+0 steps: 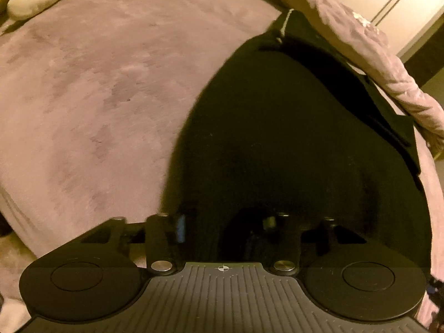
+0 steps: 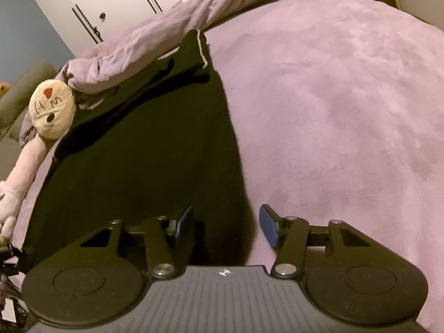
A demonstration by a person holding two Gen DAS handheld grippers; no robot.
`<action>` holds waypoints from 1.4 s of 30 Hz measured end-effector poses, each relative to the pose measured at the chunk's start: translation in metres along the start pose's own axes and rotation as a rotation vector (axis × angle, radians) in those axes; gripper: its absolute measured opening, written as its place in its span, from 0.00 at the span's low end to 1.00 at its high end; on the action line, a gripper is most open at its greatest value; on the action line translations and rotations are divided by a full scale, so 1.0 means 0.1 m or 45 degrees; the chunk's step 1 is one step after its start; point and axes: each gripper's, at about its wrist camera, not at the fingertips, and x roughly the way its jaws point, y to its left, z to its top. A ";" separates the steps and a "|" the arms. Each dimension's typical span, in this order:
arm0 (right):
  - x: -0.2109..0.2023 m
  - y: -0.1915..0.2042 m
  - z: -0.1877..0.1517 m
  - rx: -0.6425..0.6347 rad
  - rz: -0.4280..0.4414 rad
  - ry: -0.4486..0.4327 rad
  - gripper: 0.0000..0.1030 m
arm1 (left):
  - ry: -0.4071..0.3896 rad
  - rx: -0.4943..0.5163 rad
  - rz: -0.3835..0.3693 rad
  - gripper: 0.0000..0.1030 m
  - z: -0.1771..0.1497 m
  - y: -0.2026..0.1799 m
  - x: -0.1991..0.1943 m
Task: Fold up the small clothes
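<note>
Black garment (image 2: 144,152) edge, open purple blanket (image 2: 347,111) alongside.

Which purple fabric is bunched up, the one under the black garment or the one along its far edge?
The purple duvet along the black garment's far edge: rolled and wrinkled. The purple blanket underneath lies flat.

Garment (image 2: 144,149) on bedspread (image 2: 333,111)

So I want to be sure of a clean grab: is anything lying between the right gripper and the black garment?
Nothing visible. The right gripper sits open over the black garment's near edge on the purple blanket.
</note>
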 end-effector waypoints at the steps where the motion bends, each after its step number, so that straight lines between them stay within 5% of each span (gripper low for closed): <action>1: 0.01 -0.01 0.02 0.007 0.011 -0.003 0.52 | 0.003 0.010 -0.001 0.40 0.00 0.00 0.01; 6: 0.14 0.07 0.04 -0.078 0.050 0.060 0.50 | 0.021 0.036 -0.016 0.41 0.01 0.00 0.04; 10: 0.15 0.14 -0.04 -0.160 0.060 0.121 0.26 | 0.047 -0.010 -0.079 0.48 0.07 0.09 0.07; 13: 0.13 0.14 -0.11 -0.159 0.073 0.140 0.26 | 0.035 -0.032 -0.062 0.36 0.06 0.12 0.07; 15: 0.13 0.14 -0.13 -0.168 0.068 0.151 0.26 | 0.020 -0.028 -0.032 0.19 0.05 0.11 0.07; 19: 0.14 0.20 -0.09 -0.141 0.114 0.176 0.16 | 0.003 -0.011 -0.040 0.12 0.05 0.04 0.01; 26: 0.03 0.31 0.21 0.023 0.358 0.067 0.14 | -0.135 0.026 -0.295 0.11 0.35 -0.23 -0.40; 31: 0.10 0.32 0.64 0.205 0.444 -0.071 0.14 | -0.270 -0.020 -0.363 0.11 0.86 -0.38 -0.49; 35: 0.22 0.38 1.02 0.231 0.362 -0.175 0.12 | -0.347 -0.090 -0.336 0.11 1.24 -0.43 -0.39; 42: 0.78 0.43 1.42 0.253 0.097 -0.206 0.12 | -0.351 -0.212 -0.140 0.13 1.53 -0.47 0.06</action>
